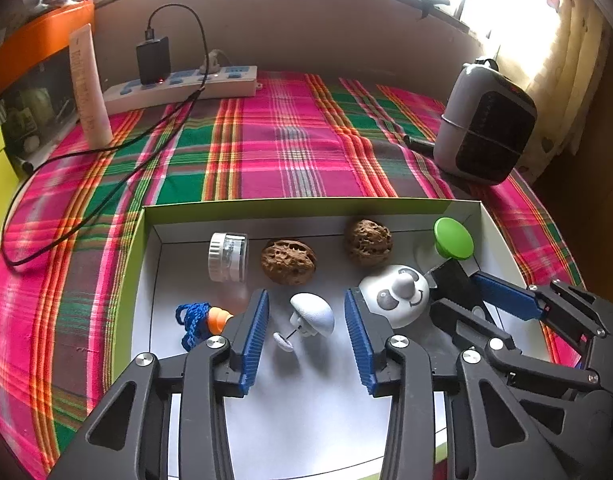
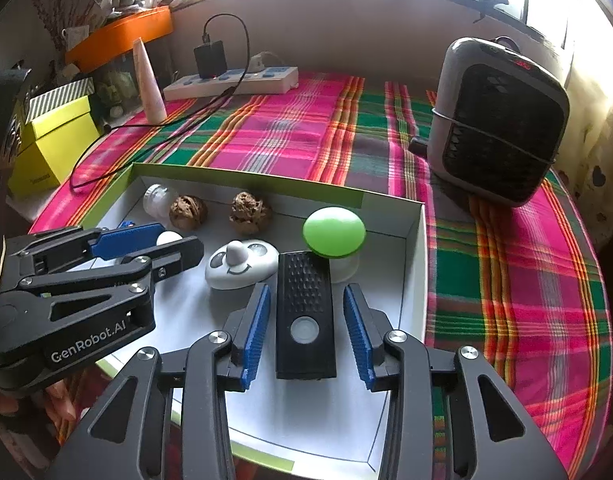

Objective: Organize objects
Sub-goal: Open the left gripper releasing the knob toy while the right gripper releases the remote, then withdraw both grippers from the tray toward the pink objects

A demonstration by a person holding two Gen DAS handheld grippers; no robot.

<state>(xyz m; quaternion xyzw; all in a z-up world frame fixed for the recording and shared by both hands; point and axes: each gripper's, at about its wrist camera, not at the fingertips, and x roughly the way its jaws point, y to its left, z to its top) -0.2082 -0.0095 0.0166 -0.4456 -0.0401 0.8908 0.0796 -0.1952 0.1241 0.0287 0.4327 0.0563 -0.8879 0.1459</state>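
Observation:
A shallow white box with green rim (image 1: 306, 203) (image 2: 246, 178) holds small objects. My left gripper (image 1: 306, 316) is open, its blue pads either side of a white mushroom-shaped toy (image 1: 312, 314) without touching it. My right gripper (image 2: 306, 312) is open around a black rectangular remote-like device (image 2: 305, 312) lying flat; it also shows in the left wrist view (image 1: 458, 280). Also in the box: two walnuts (image 1: 288, 261) (image 1: 368, 242), a small clear jar (image 1: 227, 256), a white smiling-face dome (image 1: 396, 294) (image 2: 242, 264), a green-topped mushroom (image 1: 452, 238) (image 2: 333, 232), a blue-and-orange crochet piece (image 1: 200, 320).
The box rests on a pink-green plaid cloth (image 1: 286, 148). A grey heater (image 1: 484, 120) (image 2: 498, 124) stands at right. A power strip with charger and black cable (image 1: 178, 82), a tall tube (image 1: 88, 88), and yellow-green boxes (image 2: 54, 140) stand at the back left.

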